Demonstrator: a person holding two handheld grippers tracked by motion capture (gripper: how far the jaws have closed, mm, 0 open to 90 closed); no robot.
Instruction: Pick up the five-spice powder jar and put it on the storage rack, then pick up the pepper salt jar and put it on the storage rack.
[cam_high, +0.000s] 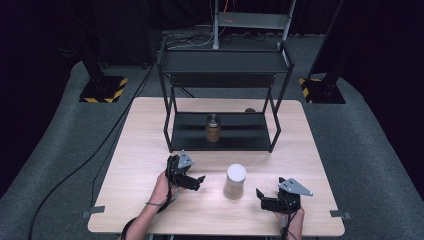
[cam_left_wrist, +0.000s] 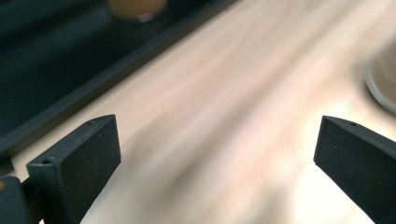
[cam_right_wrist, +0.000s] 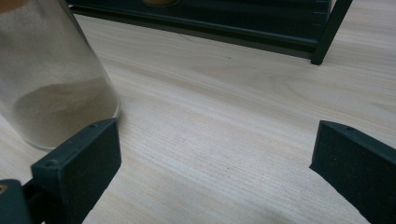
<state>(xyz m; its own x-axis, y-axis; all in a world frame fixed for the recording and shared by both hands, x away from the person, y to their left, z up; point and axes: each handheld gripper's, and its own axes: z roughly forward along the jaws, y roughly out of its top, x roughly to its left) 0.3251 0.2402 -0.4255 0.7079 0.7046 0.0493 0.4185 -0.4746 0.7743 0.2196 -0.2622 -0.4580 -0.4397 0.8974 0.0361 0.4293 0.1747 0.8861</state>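
Observation:
A clear jar (cam_high: 234, 181) with a white lid and pale powder inside stands on the wooden table (cam_high: 145, 130), between the two grippers. My left gripper (cam_high: 199, 182) is to the left of it, open, with nothing between its jaws. In the left gripper view the jaws (cam_left_wrist: 217, 158) stand wide over blurred tabletop, with the jar's base (cam_left_wrist: 384, 79) at the right edge. My right gripper (cam_high: 260, 198) sits to the right of the jar, open and empty. In the right gripper view (cam_right_wrist: 217, 163) the jar (cam_right_wrist: 46, 79) stands just beyond the left jaw, apart from it.
A black two-tier metal rack (cam_high: 225, 62) stands at the back of the table. On its lower shelf (cam_high: 240, 135) is a smaller jar (cam_high: 213, 128) with brown contents and a metal lid. The rack's leg (cam_right_wrist: 329, 32) is ahead of the right gripper.

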